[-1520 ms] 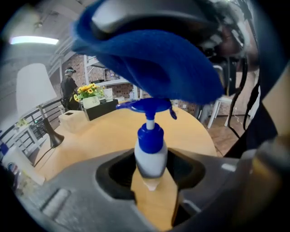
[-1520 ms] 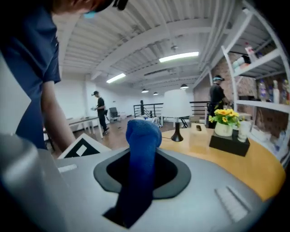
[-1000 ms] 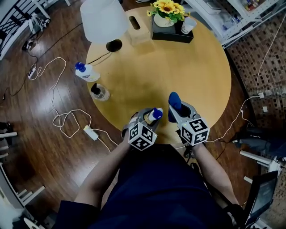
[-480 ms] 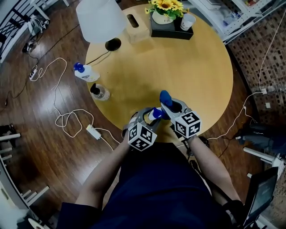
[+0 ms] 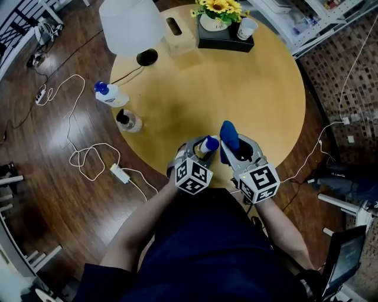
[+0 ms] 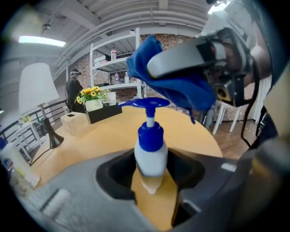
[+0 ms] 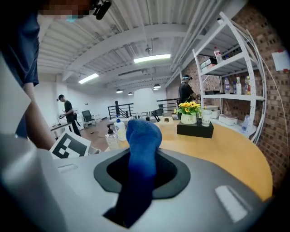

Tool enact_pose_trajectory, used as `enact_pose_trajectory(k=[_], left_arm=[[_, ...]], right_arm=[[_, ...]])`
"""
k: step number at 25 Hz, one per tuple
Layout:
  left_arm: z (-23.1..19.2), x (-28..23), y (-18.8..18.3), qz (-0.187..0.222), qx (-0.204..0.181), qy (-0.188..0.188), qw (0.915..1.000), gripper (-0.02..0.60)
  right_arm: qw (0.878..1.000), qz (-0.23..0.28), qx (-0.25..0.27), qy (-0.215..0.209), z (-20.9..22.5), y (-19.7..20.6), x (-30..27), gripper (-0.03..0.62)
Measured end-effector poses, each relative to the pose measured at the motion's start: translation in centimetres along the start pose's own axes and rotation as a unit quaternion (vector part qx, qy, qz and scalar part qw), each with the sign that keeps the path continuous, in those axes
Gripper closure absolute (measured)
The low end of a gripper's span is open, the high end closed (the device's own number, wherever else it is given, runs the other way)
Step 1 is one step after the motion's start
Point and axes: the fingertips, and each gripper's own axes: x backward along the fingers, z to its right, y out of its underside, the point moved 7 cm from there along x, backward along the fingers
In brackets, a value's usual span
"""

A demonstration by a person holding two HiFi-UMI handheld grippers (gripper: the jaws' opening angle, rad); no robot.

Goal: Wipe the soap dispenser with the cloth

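A white soap dispenser [image 6: 151, 152] with a blue pump head [image 5: 209, 143] stands upright between the jaws of my left gripper [image 5: 202, 153], which is shut on its body over the near edge of the round wooden table [image 5: 260, 88]. My right gripper [image 5: 232, 148] is shut on a blue cloth [image 5: 228, 134], bunched and sticking up out of its jaws. In the left gripper view the cloth [image 6: 174, 84] hangs just above and to the right of the pump spout; I cannot tell whether they touch. In the right gripper view the cloth [image 7: 141, 149] fills the jaw gap.
A white-shaded lamp [image 5: 131, 26], a tissue box [image 5: 180, 36], a pot of sunflowers [image 5: 215, 15] on a black tray and a paper cup [image 5: 247, 28] stand at the table's far side. Two more bottles [image 5: 109, 94] [image 5: 127, 121] are at its left edge. Cables [image 5: 88, 156] lie on the floor.
The right gripper swung the cloth left onto the pump head, then drew back to the right and rose a little. The left gripper kept hold of the dispenser almost in place.
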Motion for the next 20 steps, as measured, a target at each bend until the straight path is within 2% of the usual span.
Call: enact_pose_trajectory(k=[2, 4, 6, 7, 9, 11, 14, 16, 18, 19, 20], left_arm=[[-0.3, -1.0, -0.7, 0.007, 0.001, -0.005, 1.0, 0.374], [-0.7, -1.9, -1.3, 0.017, -0.004, -0.007, 0.9998, 0.374], [-0.9, -2.4, -1.5, 0.029, -0.03, 0.001, 0.9991, 0.371], [-0.8, -2.5, -1.3, 0.033, -0.05, 0.007, 0.9982, 0.36], [-0.6, -2.3, -0.2, 0.031, -0.075, 0.018, 0.9965, 0.28], [-0.7, -2.2, 1.5, 0.015, -0.07, 0.022, 0.9972, 0.259], [-0.6, -2.8, 3.3, -0.012, -0.061, 0.019, 0.9979, 0.261], [-0.4, -3.3, 3.5, -0.02, -0.085, 0.009, 0.9961, 0.278], [-0.2, -3.9, 3.4, -0.017, -0.119, -0.004, 0.9928, 0.333], [-0.2, -4.1, 3.2, -0.014, -0.127, -0.009, 0.9918, 0.364], [-0.3, -4.2, 3.2, -0.011, -0.129, -0.011, 0.9915, 0.37]], right_arm=[[0.999, -0.035, 0.014, -0.003, -0.3, 0.6, 0.8, 0.49], [0.996, -0.075, 0.024, -0.035, -1.0, 1.5, 1.9, 0.493], [0.99, -0.119, 0.03, -0.062, -1.6, 2.6, 2.7, 0.494], [0.988, -0.137, 0.029, -0.066, -1.8, 3.1, 2.9, 0.494], [0.985, -0.16, 0.015, -0.063, -2.0, 4.0, 2.4, 0.494], [0.983, -0.171, -0.005, -0.061, -2.4, 4.5, 1.1, 0.494], [0.978, -0.197, -0.016, -0.068, -3.9, 5.1, -1.5, 0.494], [0.974, -0.215, -0.017, -0.064, -4.4, 5.5, -2.9, 0.494], [0.973, -0.222, -0.027, -0.052, -4.4, 5.7, -3.6, 0.493], [0.973, -0.223, -0.034, -0.046, -4.2, 5.8, -3.8, 0.493], [0.973, -0.222, -0.041, -0.04, -4.0, 5.8, -3.8, 0.493]])
